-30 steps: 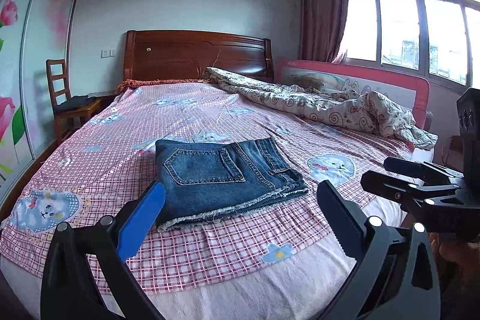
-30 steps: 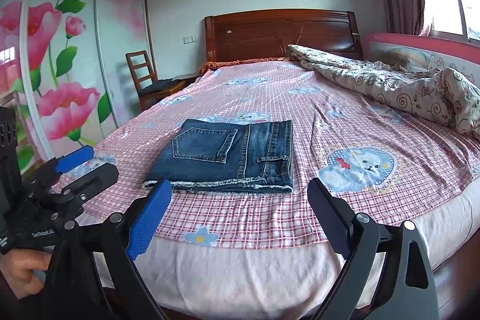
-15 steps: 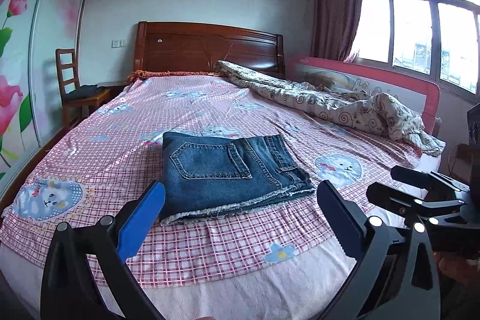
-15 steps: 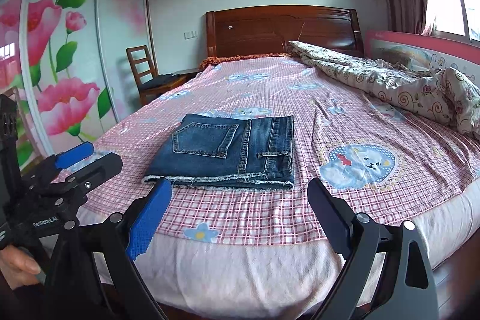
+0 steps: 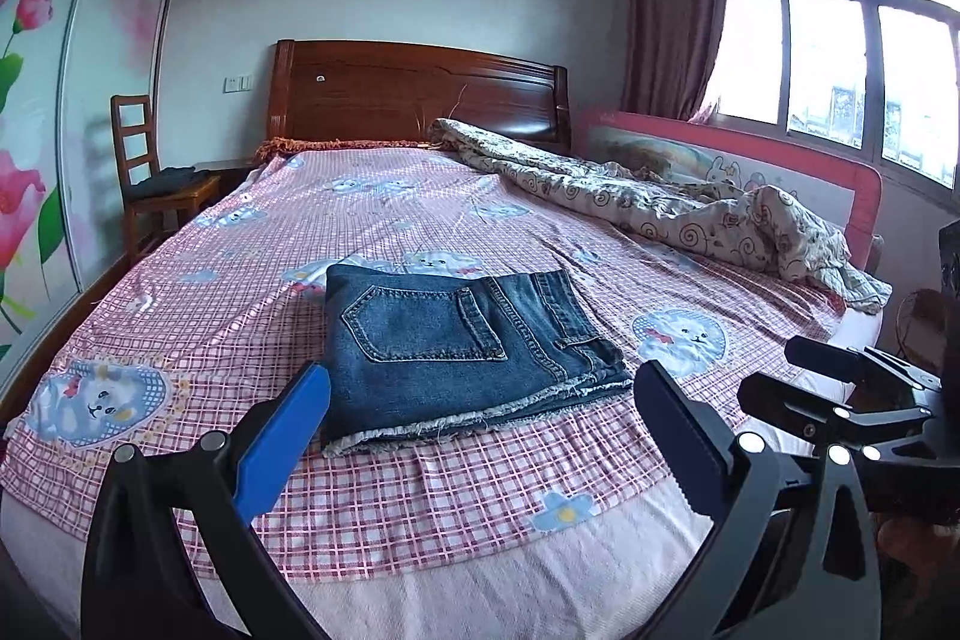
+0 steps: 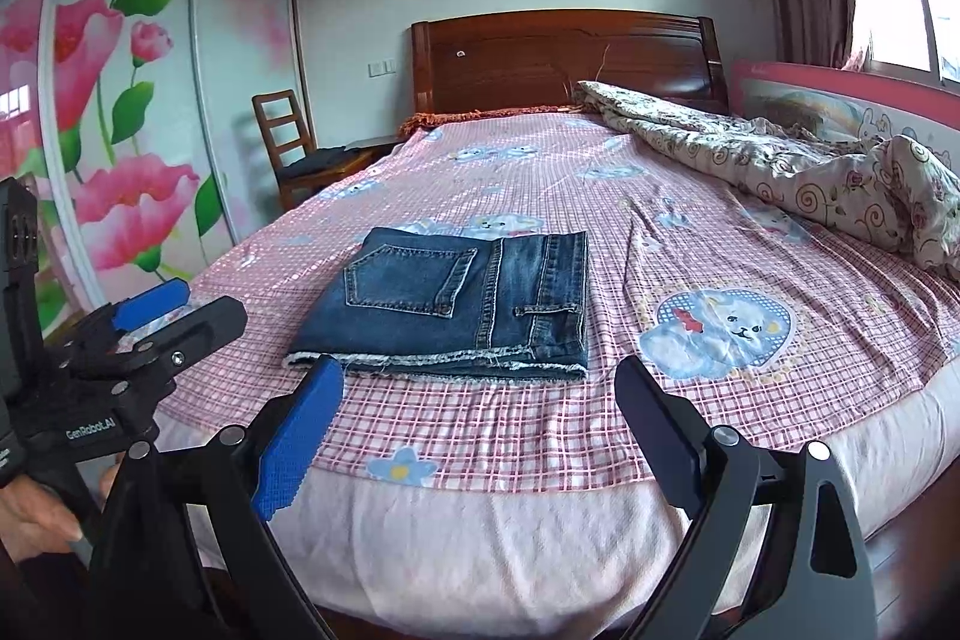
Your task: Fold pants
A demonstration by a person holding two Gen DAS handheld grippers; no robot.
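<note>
Fingers [image 5: 288, 436] of the left gripper [image 5: 480, 436] stand wide apart at the bottom of the left wrist view, holding nothing; the right gripper [image 6: 480, 430] fills the bottom of its own view the same way, fingers spread and empty. Each tool also shows in the other's picture, the right one at the right edge of the left view, the left one at the lower left of the right view, with part of a hand [image 6: 30, 514] below it.

Beyond the fingertips and clear of them, the pants [image 5: 456, 340] lie in the middle of both views as a flat denim packet, back pocket up, frayed hems toward the cameras. They rest on the checked bedsheet [image 5: 480, 490] near the foot of the bed, touched by neither tool.

Denim like this is probably fairly heavy and stiff for cloth, not slippery, not fragile; stacked layers should hold a crease but resist a thin pinch. If another fold is wanted, the frayed near edge or a corner of the stack looks the best grip, taking all layers together. The packet already looks folded, so the task seems near done. A crumpled quilt [image 5: 690, 202] lies at the right, well apart.
</note>
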